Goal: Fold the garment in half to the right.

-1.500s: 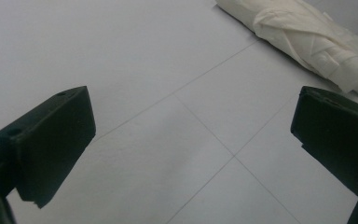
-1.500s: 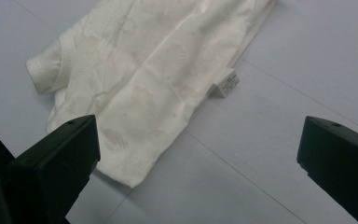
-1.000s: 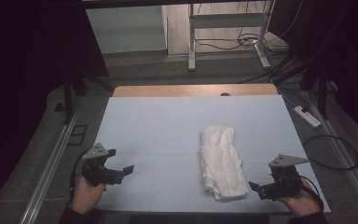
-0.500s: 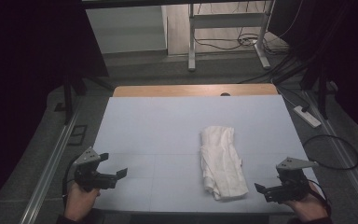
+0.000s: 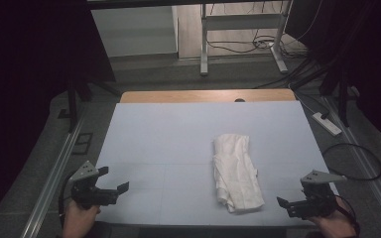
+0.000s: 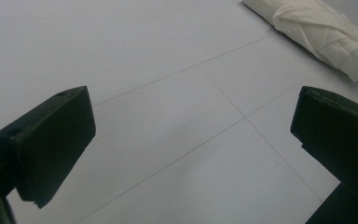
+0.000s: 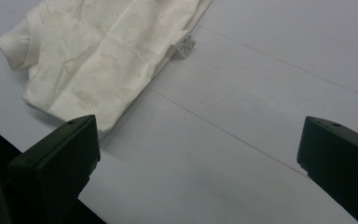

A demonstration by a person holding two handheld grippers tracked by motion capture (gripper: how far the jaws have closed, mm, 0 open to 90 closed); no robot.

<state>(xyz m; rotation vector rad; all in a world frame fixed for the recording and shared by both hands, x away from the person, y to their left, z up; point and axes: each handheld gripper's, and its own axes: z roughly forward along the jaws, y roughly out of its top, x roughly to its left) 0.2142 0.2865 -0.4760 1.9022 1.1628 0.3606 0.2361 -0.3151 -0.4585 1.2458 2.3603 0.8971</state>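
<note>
White folded cloth [image 5: 237,171] near table [image 5: 178,134] front edge; both grippers' jaws spread, apart from it.

**Where my three cameras sit**

My high view hangs above the near edge of the table [image 5: 178,129], facing forward and down, far enough back to take in the floor beyond. My left gripper [image 5: 110,187] camera rides low and close over the tabletop, looking out between wide-apart jaws, with the folded cloth [image 6: 321,32] ahead and to its right. My right gripper [image 5: 290,204] camera sits just as low, the cloth ahead-left. All three views share that cloth.
</note>
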